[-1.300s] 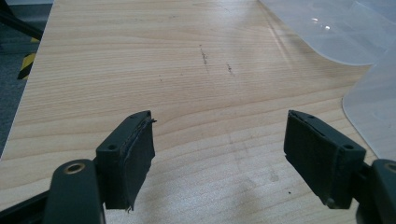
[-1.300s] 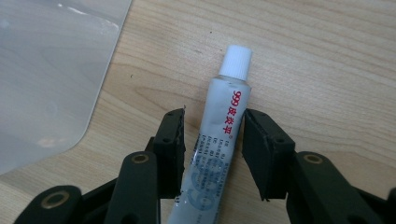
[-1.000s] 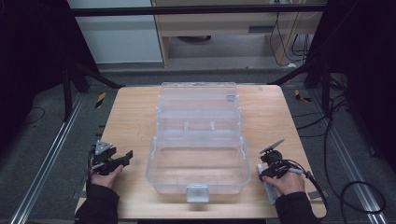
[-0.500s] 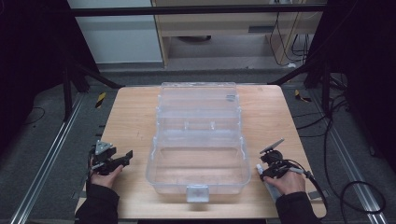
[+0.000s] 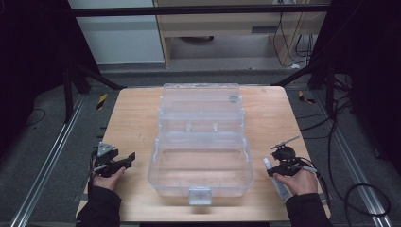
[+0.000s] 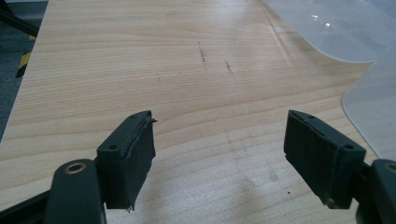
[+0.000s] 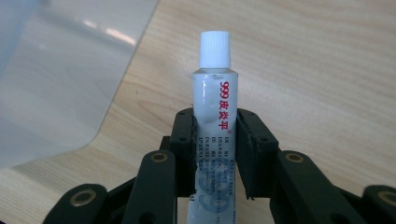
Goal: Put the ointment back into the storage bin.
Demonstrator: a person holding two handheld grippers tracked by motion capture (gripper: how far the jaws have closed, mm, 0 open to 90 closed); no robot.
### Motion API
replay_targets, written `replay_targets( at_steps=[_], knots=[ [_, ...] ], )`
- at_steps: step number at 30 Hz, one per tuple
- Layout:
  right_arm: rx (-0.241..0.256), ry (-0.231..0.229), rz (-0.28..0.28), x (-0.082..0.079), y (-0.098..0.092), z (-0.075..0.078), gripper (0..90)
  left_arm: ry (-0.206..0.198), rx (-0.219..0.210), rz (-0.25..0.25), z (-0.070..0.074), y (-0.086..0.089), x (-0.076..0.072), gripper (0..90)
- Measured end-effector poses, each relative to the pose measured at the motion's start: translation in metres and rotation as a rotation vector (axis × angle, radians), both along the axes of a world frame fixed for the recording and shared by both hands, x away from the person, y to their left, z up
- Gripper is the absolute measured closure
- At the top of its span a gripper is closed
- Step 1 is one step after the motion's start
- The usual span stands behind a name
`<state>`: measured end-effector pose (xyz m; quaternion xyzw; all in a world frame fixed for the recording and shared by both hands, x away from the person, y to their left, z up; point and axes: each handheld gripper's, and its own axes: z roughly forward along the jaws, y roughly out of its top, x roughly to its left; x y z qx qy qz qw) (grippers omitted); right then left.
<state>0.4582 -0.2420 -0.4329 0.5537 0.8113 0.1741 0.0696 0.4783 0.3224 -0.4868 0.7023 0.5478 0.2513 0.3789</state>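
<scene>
Two grippers are in your hands, low in the high view, one at each bottom corner of the wooden table. Your right gripper is pinching a small white tube between its two black pads, about halfway up the tube, with the white cap pointing away from you toward the top of the frame. In the high view the tube sits at the lower right, just beside the near right corner of the clear plastic box. Your left gripper has its jaws spread wide with nothing between them, only bare wood below, and in the high view it waits at the lower left, a little apart from the box. The box fills the middle of the frame with its lid thrown back toward the top, so the tray is open. It looks like you have the tube picked up and the putting-in part is not yet done. Next you would likely need to lift the tube over the box wall, move it toward the middle, lower it and let go gently.
</scene>
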Motion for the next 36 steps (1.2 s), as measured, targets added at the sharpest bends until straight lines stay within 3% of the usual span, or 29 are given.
replay_targets(
  at_steps=[6,17,18,23,30,32,36],
  knots=[
    [0.034,-0.099,0.008,0.001,-0.001,0.015,69.8,-0.001,0.003,-0.002,0.000,0.000,0.000,24.2],
    [0.086,-0.191,0.073,0.002,-0.002,0.040,69.9,-0.003,0.001,-0.007,0.000,0.000,0.000,24.3],
    [0.097,-0.218,0.091,0.001,-0.003,0.047,69.9,-0.002,-0.001,-0.007,0.000,0.000,0.000,24.3],
    [0.114,-0.259,0.133,0.001,-0.002,0.060,69.9,-0.002,0.001,-0.008,0.000,0.000,0.000,24.3],
    [0.127,-0.337,0.233,0.000,0.004,0.085,69.9,0.000,0.007,-0.011,0.000,0.000,0.000,24.3],
    [0.135,-0.342,0.245,0.000,0.005,0.088,69.9,0.000,0.008,-0.011,0.000,0.000,0.000,24.3],
    [0.142,-0.355,0.325,-0.001,0.015,0.099,69.9,0.001,0.011,-0.015,0.000,-0.001,0.000,24.3]
  ],
)
